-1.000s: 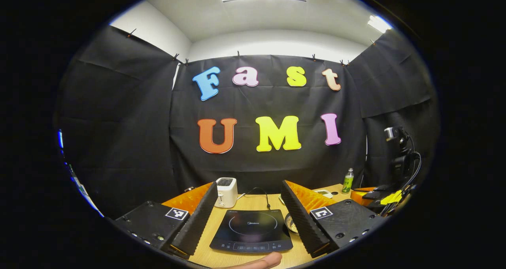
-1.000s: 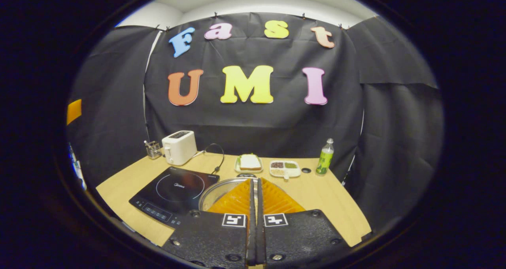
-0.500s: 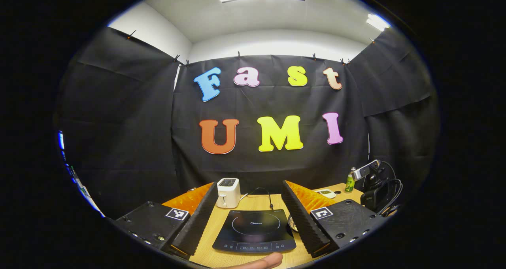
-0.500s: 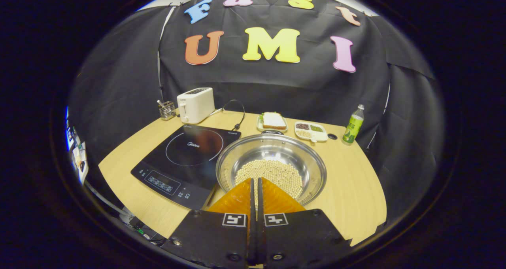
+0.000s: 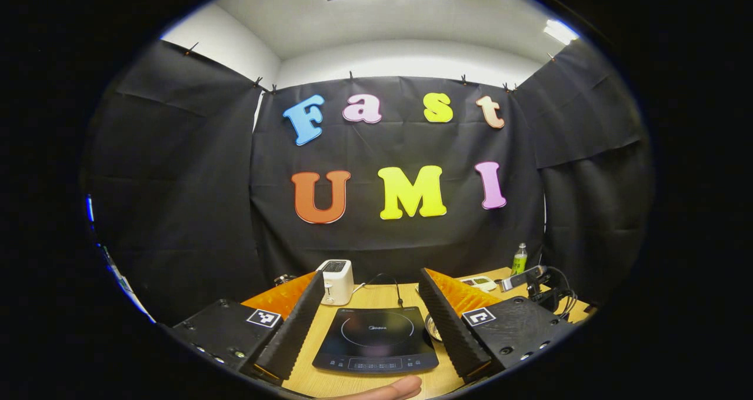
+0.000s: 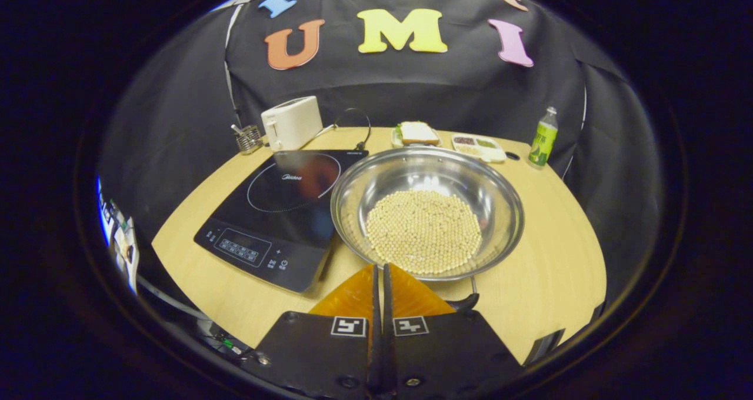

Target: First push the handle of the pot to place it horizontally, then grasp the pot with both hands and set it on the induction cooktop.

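Note:
A steel pot point(image 6: 500, 195) holding pale beans point(image 6: 423, 230) sits on the wooden table, just right of the black induction cooktop point(image 6: 282, 209). In the right gripper view my right gripper point(image 6: 379, 266) is shut with nothing in it, its tips over the pot's near rim. A dark pot handle point(image 6: 465, 301) pokes out beside the right finger. In the left gripper view my left gripper point(image 5: 371, 275) is open, and the cooktop point(image 5: 375, 338) lies between its fingers. A sliver of the pot point(image 5: 433, 327) shows by the right finger. The right gripper point(image 5: 529, 277) appears far right.
A white toaster point(image 6: 292, 122) and a utensil holder point(image 6: 248, 138) stand behind the cooktop. At the back are a sandwich plate point(image 6: 416, 133), a divided tray point(image 6: 476, 145) and a green bottle point(image 6: 544, 136). A fingertip point(image 5: 388, 388) shows at the bottom edge.
The right gripper has tilted down toward the pot, which now shows whole with its beans. The left gripper has hardly moved and stays open.

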The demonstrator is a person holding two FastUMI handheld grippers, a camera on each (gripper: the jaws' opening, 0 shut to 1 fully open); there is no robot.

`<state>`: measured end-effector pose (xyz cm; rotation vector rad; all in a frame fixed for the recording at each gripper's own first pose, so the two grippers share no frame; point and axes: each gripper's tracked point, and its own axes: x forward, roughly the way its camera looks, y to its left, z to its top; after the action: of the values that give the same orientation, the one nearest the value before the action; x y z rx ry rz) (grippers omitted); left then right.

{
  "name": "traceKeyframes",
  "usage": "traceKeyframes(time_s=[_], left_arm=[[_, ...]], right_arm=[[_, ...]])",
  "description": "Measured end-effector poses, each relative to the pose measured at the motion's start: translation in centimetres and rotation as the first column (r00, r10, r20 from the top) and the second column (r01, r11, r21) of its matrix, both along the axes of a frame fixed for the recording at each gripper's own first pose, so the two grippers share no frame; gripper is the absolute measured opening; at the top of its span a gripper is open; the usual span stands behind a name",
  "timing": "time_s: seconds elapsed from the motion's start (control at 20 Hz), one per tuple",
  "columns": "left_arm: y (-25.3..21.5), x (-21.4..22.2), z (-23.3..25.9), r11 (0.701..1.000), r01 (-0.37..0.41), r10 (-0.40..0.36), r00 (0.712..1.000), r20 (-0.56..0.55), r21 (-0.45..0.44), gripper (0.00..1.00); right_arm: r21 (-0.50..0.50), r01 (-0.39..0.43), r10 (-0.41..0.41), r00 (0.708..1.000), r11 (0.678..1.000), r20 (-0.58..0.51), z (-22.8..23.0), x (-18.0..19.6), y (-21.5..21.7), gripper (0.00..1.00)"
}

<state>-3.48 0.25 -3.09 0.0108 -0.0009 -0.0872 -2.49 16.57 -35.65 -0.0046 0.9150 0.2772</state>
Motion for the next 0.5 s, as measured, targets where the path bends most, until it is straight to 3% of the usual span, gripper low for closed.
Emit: traceKeyframes(time_s=[0.5], left_arm=[[-0.6, -0.6, -0.1, 0.999, 0.027, -0.027, 1.000, -0.001, -0.030, 0.96]], right_arm=[[0.030, -0.013, 0.014, 0.999, 0.999, -0.030, -1.0, -1.3, -1.0, 0.04]])
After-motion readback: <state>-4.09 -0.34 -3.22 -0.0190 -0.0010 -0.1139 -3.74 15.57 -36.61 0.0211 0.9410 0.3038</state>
